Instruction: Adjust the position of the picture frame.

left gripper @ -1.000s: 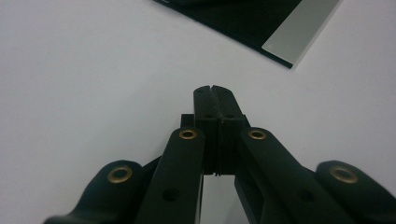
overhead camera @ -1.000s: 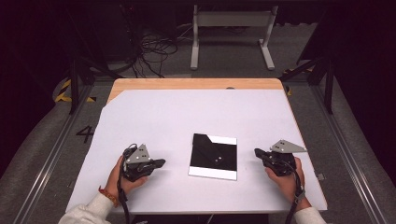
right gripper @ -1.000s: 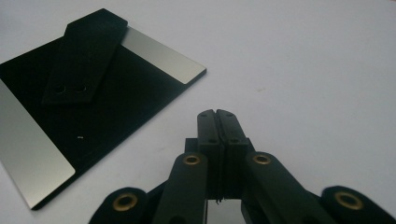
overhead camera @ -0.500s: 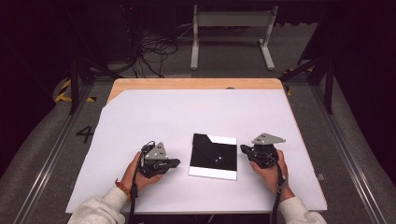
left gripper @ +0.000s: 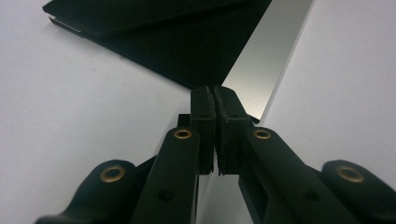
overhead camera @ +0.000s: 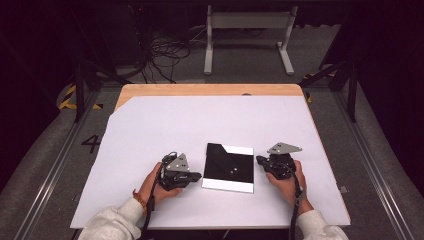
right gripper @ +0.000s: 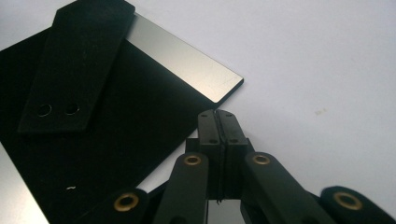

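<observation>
From the high view, a black square plate (overhead camera: 229, 167) with silvery strips along two edges lies flat on the white table cover (overhead camera: 150, 130), between the left gripper (overhead camera: 196, 176) and the right gripper (overhead camera: 260, 160), each just beside one of its sides.

In the left gripper view, the jaws are clenched on nothing, and the plate's silvery edge strip (left gripper: 266, 60) lies just past their tips.

In the right gripper view, the jaws are pressed together and empty; the plate's corner (right gripper: 233, 81) lies just ahead, and a black strap (right gripper: 74, 65) with two holes rests on the plate.
</observation>
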Demonstrator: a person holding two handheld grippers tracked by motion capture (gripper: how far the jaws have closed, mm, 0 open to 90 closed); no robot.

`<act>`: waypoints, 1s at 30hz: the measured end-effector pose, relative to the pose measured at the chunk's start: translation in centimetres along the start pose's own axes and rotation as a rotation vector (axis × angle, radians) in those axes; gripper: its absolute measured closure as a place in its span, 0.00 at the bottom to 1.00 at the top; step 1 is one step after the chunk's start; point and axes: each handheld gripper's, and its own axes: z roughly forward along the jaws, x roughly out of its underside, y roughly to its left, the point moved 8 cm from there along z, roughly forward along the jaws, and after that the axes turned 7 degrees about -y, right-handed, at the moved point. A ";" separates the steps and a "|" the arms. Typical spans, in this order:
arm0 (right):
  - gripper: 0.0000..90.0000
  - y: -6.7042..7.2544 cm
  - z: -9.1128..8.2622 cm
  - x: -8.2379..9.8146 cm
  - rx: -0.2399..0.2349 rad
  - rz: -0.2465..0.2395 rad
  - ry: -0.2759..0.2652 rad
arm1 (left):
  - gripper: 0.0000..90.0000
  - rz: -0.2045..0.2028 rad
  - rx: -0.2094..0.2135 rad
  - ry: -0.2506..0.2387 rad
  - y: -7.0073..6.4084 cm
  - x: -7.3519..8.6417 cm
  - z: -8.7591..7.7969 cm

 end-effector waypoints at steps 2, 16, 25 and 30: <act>1.00 -0.1 0.2 -0.1 0.001 0.004 0.003 | 0.97 0.003 0.011 0.008 -0.1 0.1 0.2; 1.00 0.2 1.4 -0.4 -0.038 0.089 0.020 | 1.00 -0.028 0.107 0.011 -1.3 0.2 0.5; 1.00 0.2 2.0 -0.8 -0.058 0.088 0.030 | 0.99 -0.022 0.143 0.014 -1.7 0.3 0.5; 1.00 0.2 2.6 -1.2 -0.050 0.079 0.032 | 1.00 -0.056 0.157 0.022 -2.0 0.3 0.5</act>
